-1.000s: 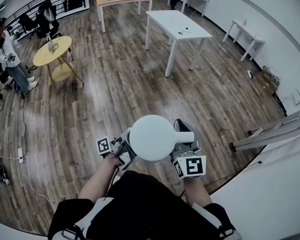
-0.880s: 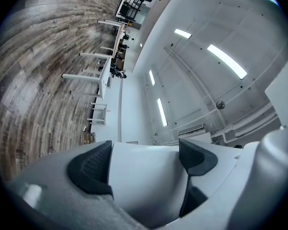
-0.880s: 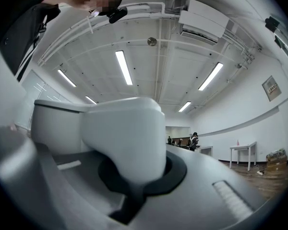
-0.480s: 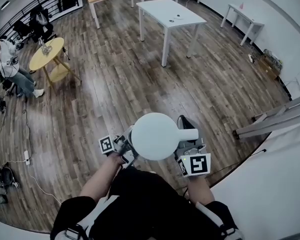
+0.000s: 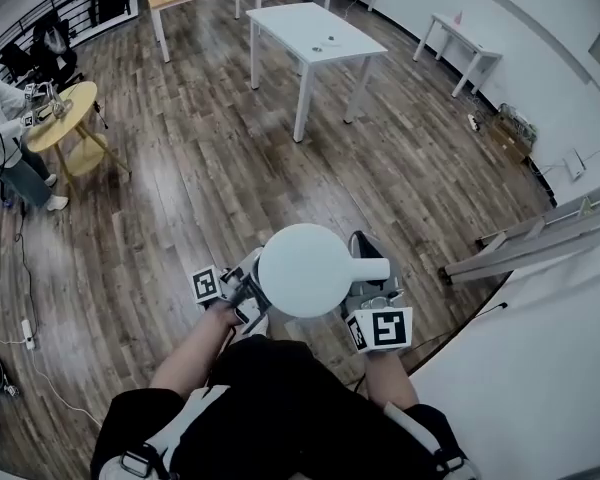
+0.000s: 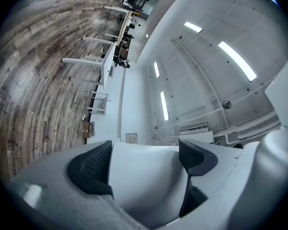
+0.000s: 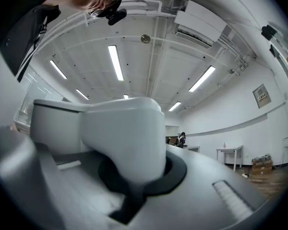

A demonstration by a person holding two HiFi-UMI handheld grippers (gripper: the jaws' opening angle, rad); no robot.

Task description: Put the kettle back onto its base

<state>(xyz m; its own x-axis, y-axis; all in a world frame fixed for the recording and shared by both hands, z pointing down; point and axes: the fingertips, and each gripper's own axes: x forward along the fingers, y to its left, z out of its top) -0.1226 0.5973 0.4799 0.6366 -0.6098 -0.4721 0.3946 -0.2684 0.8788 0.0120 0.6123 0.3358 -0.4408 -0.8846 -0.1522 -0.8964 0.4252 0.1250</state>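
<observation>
Carry step, by my read. Kettle point(image 5: 302, 270) held aloft over wood floor point(image 5: 230, 168), close to the person's body. Left gripper point(image 6: 144, 171) clamps its white body; right gripper point(image 7: 129, 176) closed on handle point(image 7: 120, 133). Base not in view. Next: locate it, lower kettle level.

**White kettle, brown boards**

The kettle point(image 5: 305, 270) is plain glossy white all over. The left gripper point(image 6: 144, 166) is pale grey with dark, finely dotted pads point(image 6: 92, 169); the right gripper point(image 7: 134, 171) is pale grey too. Both bear black-and-white square markers. The floor point(image 5: 180, 178) is streaky brown wood planking. The square table point(image 5: 315, 33) is white, the round table point(image 5: 55, 118) yellow, the person's clothes point(image 5: 300, 408) black
</observation>
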